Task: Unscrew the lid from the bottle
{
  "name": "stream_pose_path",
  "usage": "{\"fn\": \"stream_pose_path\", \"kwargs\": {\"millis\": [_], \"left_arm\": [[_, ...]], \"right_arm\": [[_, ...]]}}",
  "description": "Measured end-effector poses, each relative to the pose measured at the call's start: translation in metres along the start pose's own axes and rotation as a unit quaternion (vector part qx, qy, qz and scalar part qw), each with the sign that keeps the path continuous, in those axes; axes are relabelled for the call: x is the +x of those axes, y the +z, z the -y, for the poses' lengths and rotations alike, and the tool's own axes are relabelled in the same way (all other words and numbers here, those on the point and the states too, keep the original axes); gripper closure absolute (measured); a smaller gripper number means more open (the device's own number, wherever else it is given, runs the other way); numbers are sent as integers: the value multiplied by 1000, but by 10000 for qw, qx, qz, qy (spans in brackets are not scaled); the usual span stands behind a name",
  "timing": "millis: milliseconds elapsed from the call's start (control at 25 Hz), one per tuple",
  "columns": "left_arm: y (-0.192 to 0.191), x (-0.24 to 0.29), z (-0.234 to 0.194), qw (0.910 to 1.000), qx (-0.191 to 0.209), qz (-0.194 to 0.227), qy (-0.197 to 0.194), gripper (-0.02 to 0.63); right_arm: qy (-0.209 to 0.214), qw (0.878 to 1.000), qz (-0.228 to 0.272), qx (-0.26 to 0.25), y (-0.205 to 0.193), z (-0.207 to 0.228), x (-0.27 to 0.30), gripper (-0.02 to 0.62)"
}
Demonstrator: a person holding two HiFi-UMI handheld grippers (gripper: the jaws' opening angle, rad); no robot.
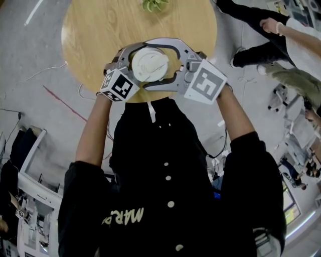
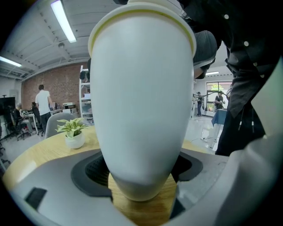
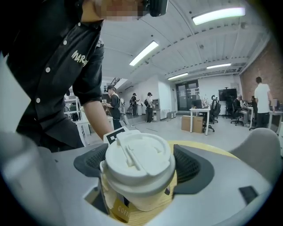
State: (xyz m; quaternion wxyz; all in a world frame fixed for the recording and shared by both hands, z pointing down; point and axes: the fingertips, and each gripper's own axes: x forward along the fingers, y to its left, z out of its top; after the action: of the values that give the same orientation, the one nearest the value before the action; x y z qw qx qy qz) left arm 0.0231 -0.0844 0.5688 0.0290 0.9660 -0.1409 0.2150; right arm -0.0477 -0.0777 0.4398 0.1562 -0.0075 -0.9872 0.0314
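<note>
Pinching bottle (image 2: 141, 88) body in left claw (image 2: 142, 170); right claw (image 3: 140, 167) clamped on lid (image 3: 138, 154).

The bottle (image 1: 149, 64) is over the table (image 1: 90, 30), plant (image 1: 154, 4) behind it.

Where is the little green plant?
In the head view the plant sits at the top, on the far edge of the round wooden table, beyond the white bottle. The left gripper view shows it left of the bottle.
</note>
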Motion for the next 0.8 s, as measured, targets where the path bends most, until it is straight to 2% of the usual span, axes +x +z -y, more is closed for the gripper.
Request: {"fn": "stream_pose_path", "kwargs": {"millis": [120,240,320,400,560,640,800], "left_arm": [[0,1,-1,10000,5,68,-10,239],[3,0,1,9999,16,112,-71,239],[5,0,2,9999,28,113,-103,239],[6,0,3,9999,22,97,-100,239],[7,0,5,9999,-4,68,-91,239],[7,0,5,9999,-3,75,-92,239],[7,-1,4,9999,6,65,-90,239]], "right_arm": [[-3,10000,22,-5,0,1,-1,132],[252,9996,-34,-93,2,-2,-1,132],[477,9986,-197,-124,1,-5,-2,132],[501,9979,-394,-108,-2,-6,-3,129],[-36,9985,-476,268,-4,-8,-10,88],[-508,9957,-465,621,-5,-7,-12,80],[-1586,9810,-413,1037,-10,2,-9,81]]}}
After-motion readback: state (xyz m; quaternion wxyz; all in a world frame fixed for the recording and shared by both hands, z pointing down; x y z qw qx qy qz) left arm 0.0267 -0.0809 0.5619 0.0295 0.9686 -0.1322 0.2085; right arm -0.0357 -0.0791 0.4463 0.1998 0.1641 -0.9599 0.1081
